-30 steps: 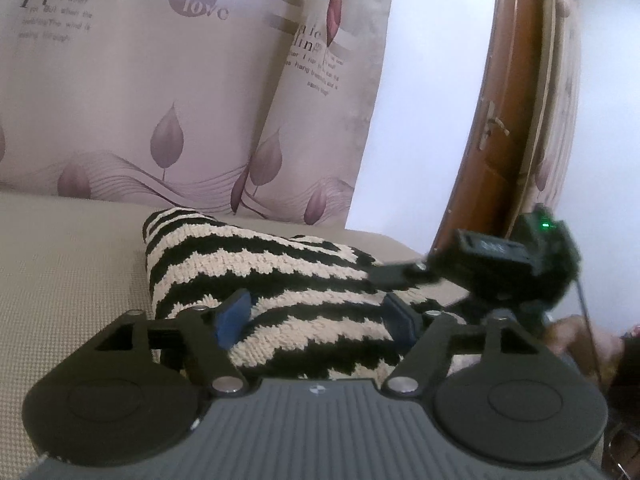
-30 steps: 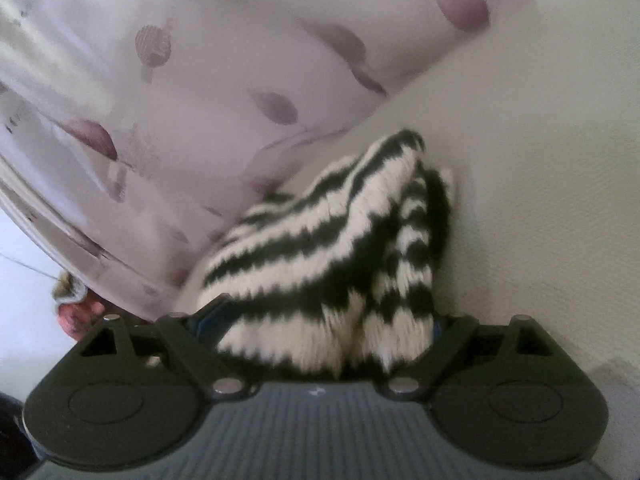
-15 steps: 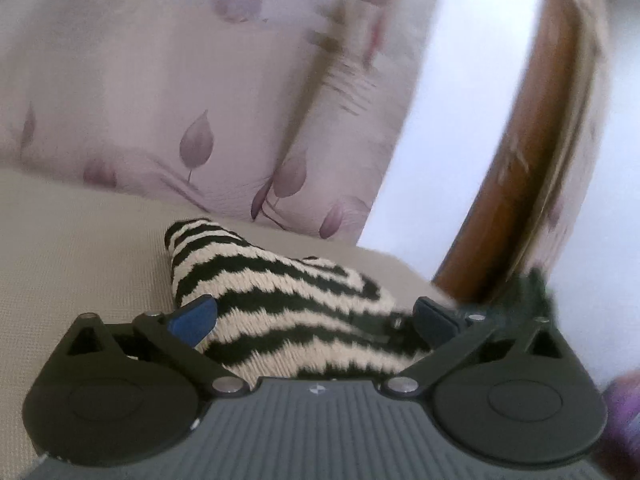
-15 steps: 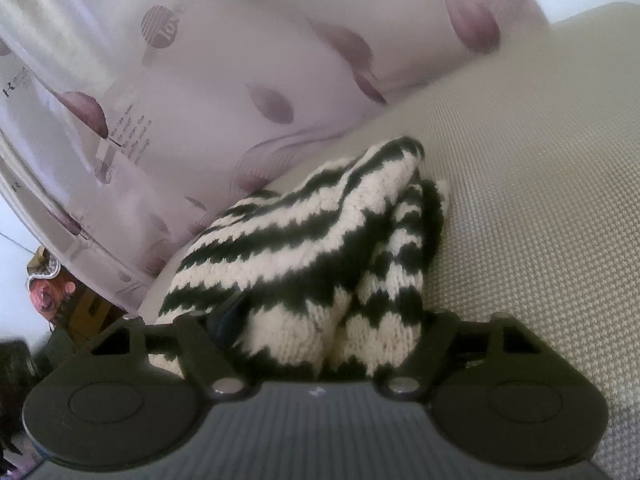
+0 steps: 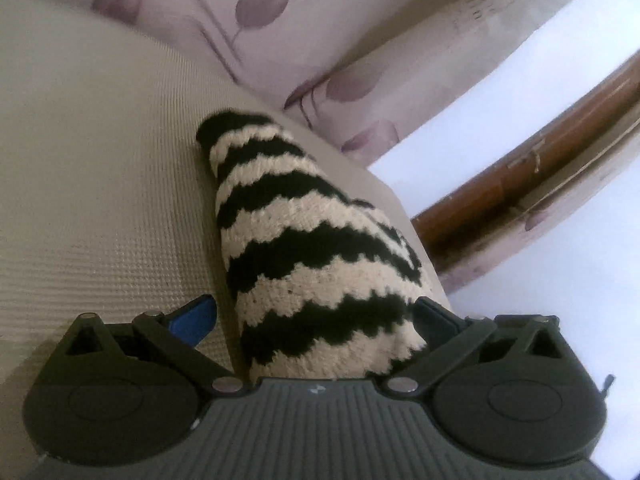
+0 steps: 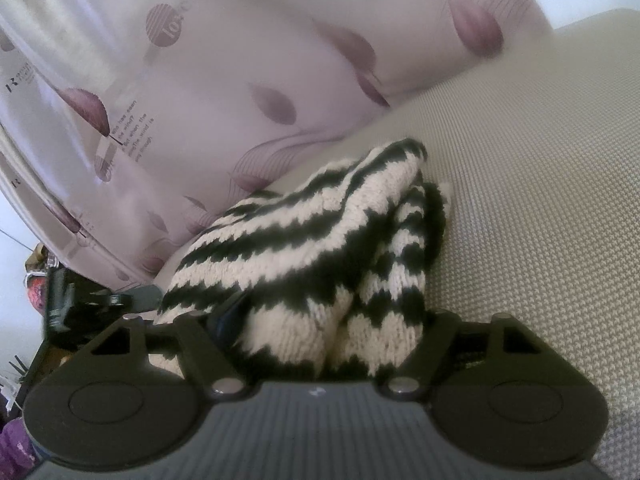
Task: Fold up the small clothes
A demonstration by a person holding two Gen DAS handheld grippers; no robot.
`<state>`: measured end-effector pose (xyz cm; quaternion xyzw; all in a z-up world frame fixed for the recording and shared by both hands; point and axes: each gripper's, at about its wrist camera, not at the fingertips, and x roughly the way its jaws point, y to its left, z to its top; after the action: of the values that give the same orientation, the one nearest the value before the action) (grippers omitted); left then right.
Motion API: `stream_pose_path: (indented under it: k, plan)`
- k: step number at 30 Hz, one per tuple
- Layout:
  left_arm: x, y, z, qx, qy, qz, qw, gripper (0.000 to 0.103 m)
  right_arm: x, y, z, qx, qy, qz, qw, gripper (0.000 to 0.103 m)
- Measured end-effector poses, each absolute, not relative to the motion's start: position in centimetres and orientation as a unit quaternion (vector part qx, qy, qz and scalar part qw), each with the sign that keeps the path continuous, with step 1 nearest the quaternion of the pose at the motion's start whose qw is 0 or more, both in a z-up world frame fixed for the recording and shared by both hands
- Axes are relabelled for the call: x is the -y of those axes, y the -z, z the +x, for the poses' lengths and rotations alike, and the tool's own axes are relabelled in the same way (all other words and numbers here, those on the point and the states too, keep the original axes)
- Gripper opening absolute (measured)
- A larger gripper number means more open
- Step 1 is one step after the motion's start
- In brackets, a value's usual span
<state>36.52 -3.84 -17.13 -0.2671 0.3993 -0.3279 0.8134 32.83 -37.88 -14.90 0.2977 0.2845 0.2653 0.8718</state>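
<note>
Knitted striped garment (image 6: 320, 248) sits pinched in the right hand-held gripper (image 6: 328, 324), left hand-held gripper (image 5: 316, 316) spread.

knit (image 5: 304, 240): black-cream zigzag stripes | curtain (image 5: 320, 40): mauve leaf print

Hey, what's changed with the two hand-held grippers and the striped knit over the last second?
The left hand-held gripper has let go: its jaws have just opened wide, leaving a gap beside the blue pad, and its view swung and tilted along the striped knit. The right hand-held gripper closed further on the bunched knit and holds it. The knit stayed on the beige mat.
</note>
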Motion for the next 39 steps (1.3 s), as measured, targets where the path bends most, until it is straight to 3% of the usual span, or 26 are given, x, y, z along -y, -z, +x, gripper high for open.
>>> stream_pose_path:
  k: [8,10,15,21,39]
  plan:
    - [5.7,17.5,38.0,-0.385,0.342,-0.247,0.821,0.096,37.5,14.8,32.7,-0.282,-0.261,0.285,0.878,0.078]
    - [6.4,17.4,37.7,-0.371,0.328,-0.22,0.841,0.089,37.2,14.7,32.7,-0.282,-0.26,0.28,0.88,0.078]
    - [7.4,17.6,36.7,-0.337,0.31,-0.183,0.87,0.082,37.2,14.7,32.9,-0.282,-0.262,0.283,0.879,0.081]
    - [8.1,17.3,35.8,-0.323,0.297,-0.152,0.886,0.083,36.4,14.5,32.7,-0.278,-0.255,0.263,0.888,0.086]
    - [8.7,16.9,34.9,-0.312,0.28,-0.125,0.899,0.088,35.6,14.2,32.3,-0.28,-0.244,0.226,0.901,0.083]
